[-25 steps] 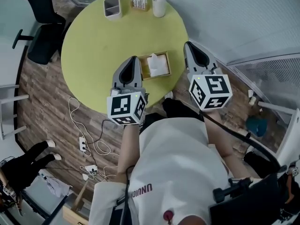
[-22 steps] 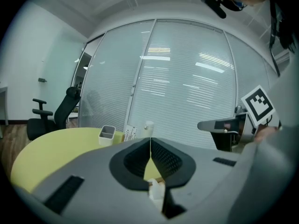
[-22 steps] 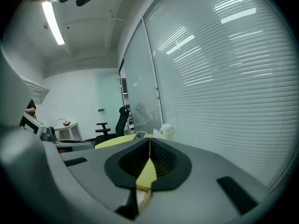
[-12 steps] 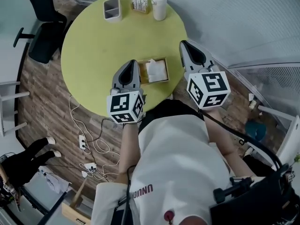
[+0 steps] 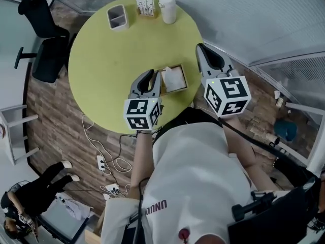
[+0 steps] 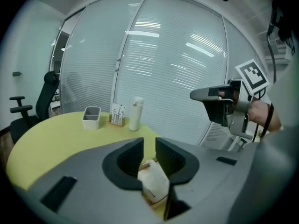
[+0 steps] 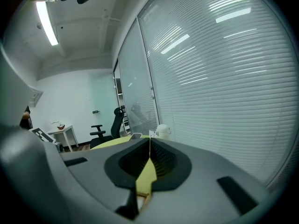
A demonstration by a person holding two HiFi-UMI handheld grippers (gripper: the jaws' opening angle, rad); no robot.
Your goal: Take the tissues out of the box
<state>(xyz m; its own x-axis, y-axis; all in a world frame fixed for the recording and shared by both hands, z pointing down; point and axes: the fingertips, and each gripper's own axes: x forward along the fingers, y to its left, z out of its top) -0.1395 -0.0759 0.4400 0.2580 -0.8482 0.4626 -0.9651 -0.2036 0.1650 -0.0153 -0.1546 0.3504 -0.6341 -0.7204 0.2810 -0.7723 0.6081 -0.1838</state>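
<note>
Round yellow-green table (image 5: 101,60) is filling the upper left of the head view. The task's things are sitting at its near edge, close in front of the person.

Left gripper (image 5: 152,75) is pointing forward and downward over the table, with its tips right at the box's left side. Its jaws have just been opening and are standing a little apart. The slot between the tips (image 6: 150,146) is showing only table, so nothing is being gripped.

Right gripper (image 5: 200,48) is hanging off the table's right edge, apart from the box. Its jaws are meeting in a thin line (image 7: 149,146) and holding nothing.

Small open-topped wooden tissue box (image 5: 175,66) is lying between the two grippers, with the left one clearly nearer.

White tissue tuft (image 5: 172,79) is standing up out of the box. From the left gripper's view it is showing low down (image 6: 154,181), under and behind the tips, not between them.

Judgement: the tips are needing to come back and over the tuft before closing.
</note>
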